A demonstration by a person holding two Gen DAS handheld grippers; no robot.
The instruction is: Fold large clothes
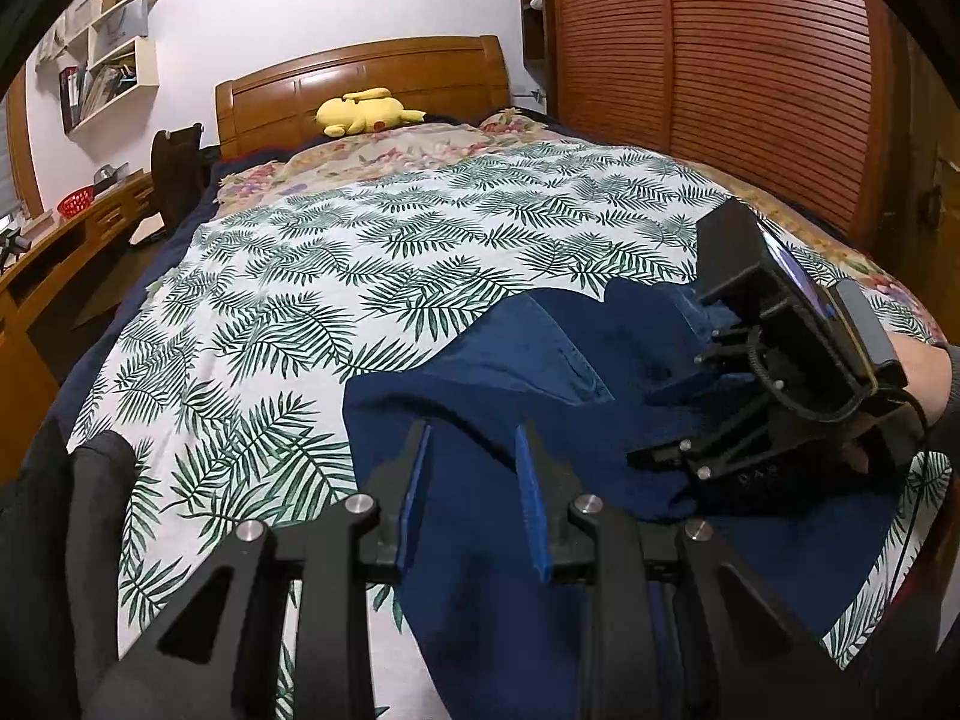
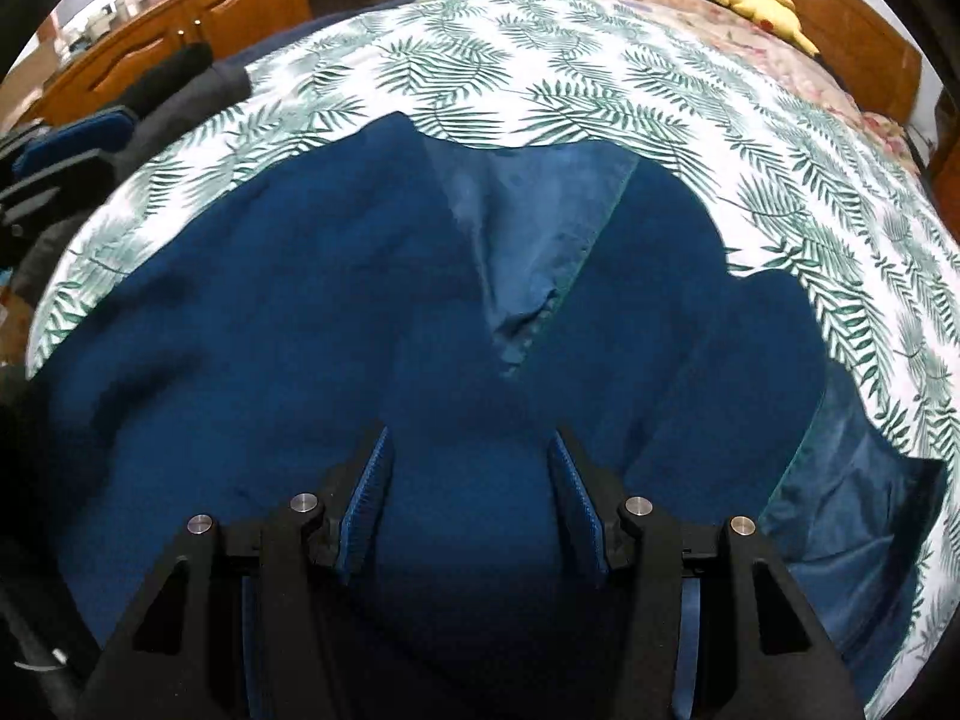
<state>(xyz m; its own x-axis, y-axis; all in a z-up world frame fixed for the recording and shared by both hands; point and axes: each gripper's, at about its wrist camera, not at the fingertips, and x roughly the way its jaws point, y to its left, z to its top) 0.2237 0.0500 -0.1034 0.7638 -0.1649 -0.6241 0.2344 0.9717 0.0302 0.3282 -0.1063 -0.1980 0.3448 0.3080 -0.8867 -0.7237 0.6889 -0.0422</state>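
We hold the left hand-held gripper (image 1: pixel 474 468) low in the centre of the left wrist view, its blue pads a narrow gap apart, with the dark blue garment (image 1: pixel 480 384) lying under and beyond them — whether cloth is pinched there we cannot tell. The garment spreads over the lower right of that view on the fern-print sheet (image 1: pixel 336 252) that covers the bed (image 1: pixel 360 78).

In the right wrist view we see the right hand-held gripper (image 2: pixel 471 480) at lower centre, its jaws spread and pointing down at the garment (image 2: pixel 240 324); fabric shows between the pads, which do not press on it. A paler lining (image 2: pixel 528 228) opens in a wedge at upper centre of the garment.

From the left wrist view the right hand-held gripper's body (image 1: pixel 780 348) sits at the right edge, over the blue cloth. A yellow plush toy (image 1: pixel 366 111) rests against the wooden headboard (image 1: pixel 420 69) at the top — far from the garment.
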